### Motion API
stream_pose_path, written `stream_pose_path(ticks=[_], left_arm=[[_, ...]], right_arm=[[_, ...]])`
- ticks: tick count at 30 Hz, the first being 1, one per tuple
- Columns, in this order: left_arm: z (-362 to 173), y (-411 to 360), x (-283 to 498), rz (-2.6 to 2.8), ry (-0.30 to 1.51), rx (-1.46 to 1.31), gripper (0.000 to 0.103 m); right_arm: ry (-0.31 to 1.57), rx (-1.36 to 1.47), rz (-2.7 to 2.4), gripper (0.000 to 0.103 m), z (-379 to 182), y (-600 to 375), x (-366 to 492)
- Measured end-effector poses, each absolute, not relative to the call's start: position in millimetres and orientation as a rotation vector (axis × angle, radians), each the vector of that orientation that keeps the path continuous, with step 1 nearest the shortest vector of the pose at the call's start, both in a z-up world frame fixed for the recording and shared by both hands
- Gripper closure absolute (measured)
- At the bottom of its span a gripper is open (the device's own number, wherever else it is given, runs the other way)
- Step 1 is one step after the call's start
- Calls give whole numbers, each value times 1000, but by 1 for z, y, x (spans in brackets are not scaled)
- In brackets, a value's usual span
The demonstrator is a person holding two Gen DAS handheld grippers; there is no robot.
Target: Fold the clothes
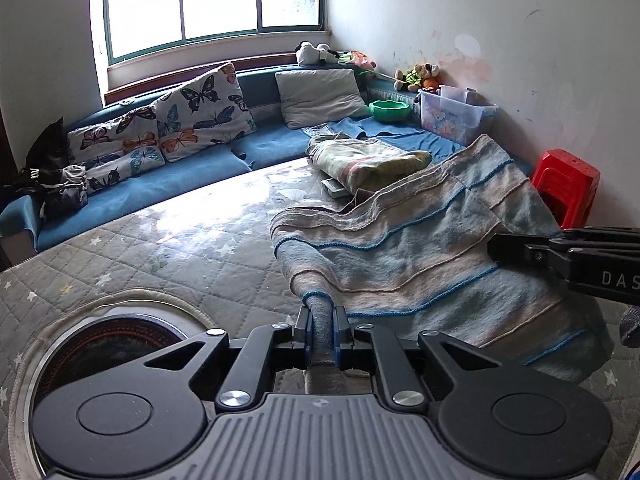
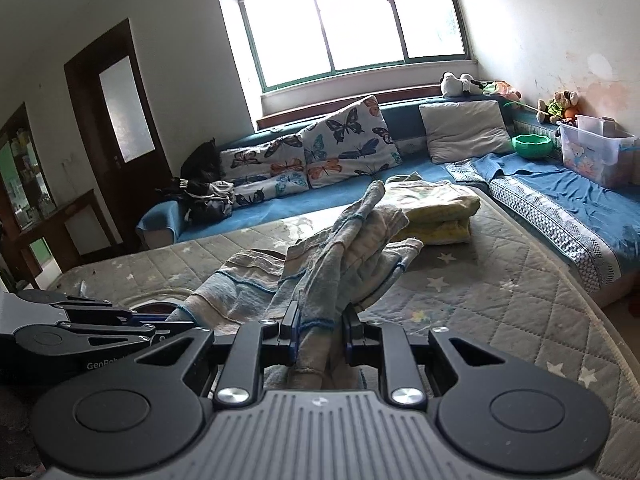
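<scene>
Left gripper (image 1: 322, 330) sits at 6 o'clock in the left wrist view, jaws clamped on a rolled edge of the striped garment (image 1: 432, 248). Right gripper (image 2: 320, 334), at 6 o'clock in its own view, is clamped on a thicker bunch of the same cloth; its black body also enters the left view at 3 o'clock.

Mattress (image 1: 160, 248): largest surface, grey quilted fabric with a diamond stitch and pale star prints, rounded edge with corded piping.

Sofa (image 1: 168, 184): blue upholstered bench running from 9 to 2 o'clock behind the mattress, matte and slightly worn.

Striped garment: soft, fuzzy knit in pale blue and beige bands, edged with thin bright-blue and tan seams. It is held between the two grippers just above the mattress, draping from 6 toward 3 o'clock in the left view, with folds sagging in ripples. In the right view it rises in a crumpled column toward 12 o'clock.

Butterfly cushions (image 1: 200, 112): printed white cotton, plump, rectangular, leaning on the sofa back at 10 o'clock.

Folded blanket (image 1: 368, 160): pastel yellow-green, terry-like, lying beyond the garment at 1 o'clock.

Plain pillow (image 1: 320, 96): off-white, soft, at 12 o'clock.

Plastic bin (image 1: 452, 114): translucent, boxy, at 2 o'clock.

Red stool (image 1: 568, 184): glossy moulded plastic, at 3 o'clock.

Green bowl (image 1: 389, 109): scalloped rim, beside the bin.
</scene>
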State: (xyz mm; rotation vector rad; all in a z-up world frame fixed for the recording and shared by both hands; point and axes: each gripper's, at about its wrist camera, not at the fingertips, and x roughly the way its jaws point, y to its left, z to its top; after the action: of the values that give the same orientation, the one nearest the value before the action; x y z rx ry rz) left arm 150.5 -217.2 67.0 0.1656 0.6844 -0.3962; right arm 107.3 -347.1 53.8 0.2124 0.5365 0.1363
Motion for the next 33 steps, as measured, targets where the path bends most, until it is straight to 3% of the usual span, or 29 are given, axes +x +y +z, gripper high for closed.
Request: stream_pose_path(ticks=[33], left_arm=[[30, -233, 161, -382, 787, 172, 92]], right_arm=[[647, 209, 115, 84, 13, -369, 128]])
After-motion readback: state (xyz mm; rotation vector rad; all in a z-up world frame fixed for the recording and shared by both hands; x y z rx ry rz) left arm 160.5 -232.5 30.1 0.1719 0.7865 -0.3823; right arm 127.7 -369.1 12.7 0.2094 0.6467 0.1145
